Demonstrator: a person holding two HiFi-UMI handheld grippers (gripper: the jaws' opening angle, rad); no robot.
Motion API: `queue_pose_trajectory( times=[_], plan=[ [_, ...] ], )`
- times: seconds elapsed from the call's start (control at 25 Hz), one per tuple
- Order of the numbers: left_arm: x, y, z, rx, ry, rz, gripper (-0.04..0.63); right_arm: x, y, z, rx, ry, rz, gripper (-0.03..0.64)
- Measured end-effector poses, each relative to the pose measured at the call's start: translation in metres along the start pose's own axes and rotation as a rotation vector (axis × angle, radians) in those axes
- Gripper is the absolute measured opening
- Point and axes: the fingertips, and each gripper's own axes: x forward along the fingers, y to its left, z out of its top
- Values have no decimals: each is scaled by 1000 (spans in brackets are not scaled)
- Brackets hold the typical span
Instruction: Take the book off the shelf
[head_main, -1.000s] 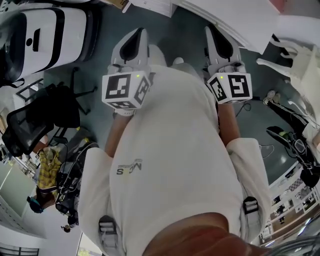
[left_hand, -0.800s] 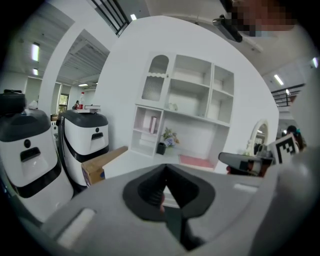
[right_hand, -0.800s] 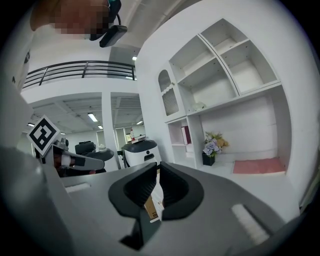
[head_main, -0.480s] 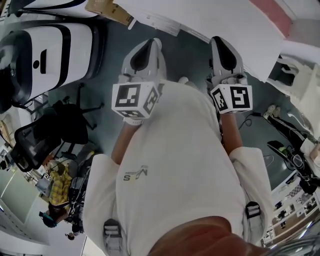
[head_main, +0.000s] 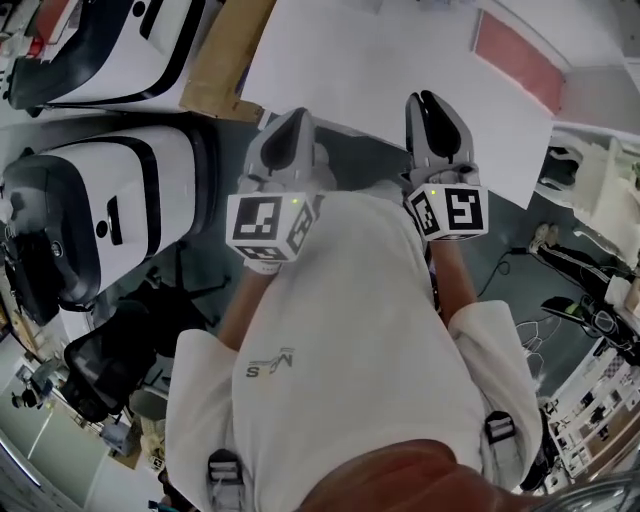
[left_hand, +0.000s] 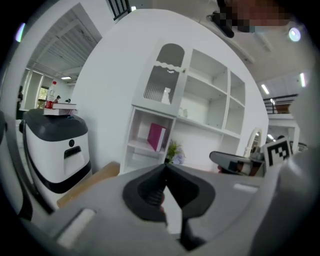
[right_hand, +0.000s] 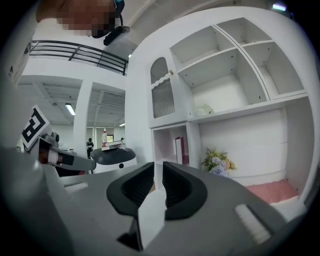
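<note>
A pink book (left_hand: 156, 136) stands leaning in the lower left compartment of the white shelf (left_hand: 200, 95). In the right gripper view the book (right_hand: 179, 150) is small and well ahead. I hold both grippers out in front of my chest, pointing at the shelf, far short of the book. The left gripper (head_main: 290, 125) is empty, and its jaws meet at the tips (left_hand: 165, 166). The right gripper (head_main: 427, 100) shows a narrow gap between its pads (right_hand: 158, 170). Its jaws have just been opening, with nothing between them.
A white and black machine (left_hand: 55, 145) with books and a bottle on top stands left of the shelf, with cardboard (head_main: 225, 60) beside it. Flowers (right_hand: 217, 164) and a pink mat (right_hand: 267, 190) sit in the wide lower bay. A black office chair (head_main: 110, 370) is behind me on the left.
I have moved forward with both grippers still ahead of my chest. The shelf's white top and pink mat have come into the head view, and the machine has slid down the left.
</note>
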Motion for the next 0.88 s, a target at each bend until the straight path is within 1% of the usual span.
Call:
queue_pose_trajectory(
  times=[0.12, 0.24, 0.36, 0.52, 0.68, 0.84, 0.88],
  plan=[
    [16, 21, 13, 8, -6, -23, 0, 29, -2, 6, -3, -6, -36, 40],
    [30, 34, 26, 5, -28, -38, 0, 51, -6, 10, 10, -10, -47, 44],
    [40, 42, 36, 6, -42, -45, 0, 68, -10, 12, 15, 0, -52, 64],
    [59, 51, 40, 42, -16, -45, 0, 94, -17, 20, -1, -13, -57, 78],
    [76, 58, 46, 43, -10, -58, 0, 123, -24, 25, 7, -23, -66, 104],
    [98, 62, 52, 36, -4, -73, 0, 149, -33, 30, 19, -40, -72, 109],
    [102, 63, 52, 36, -2, -75, 0, 155, -35, 31, 19, -42, -75, 124]
  ],
)
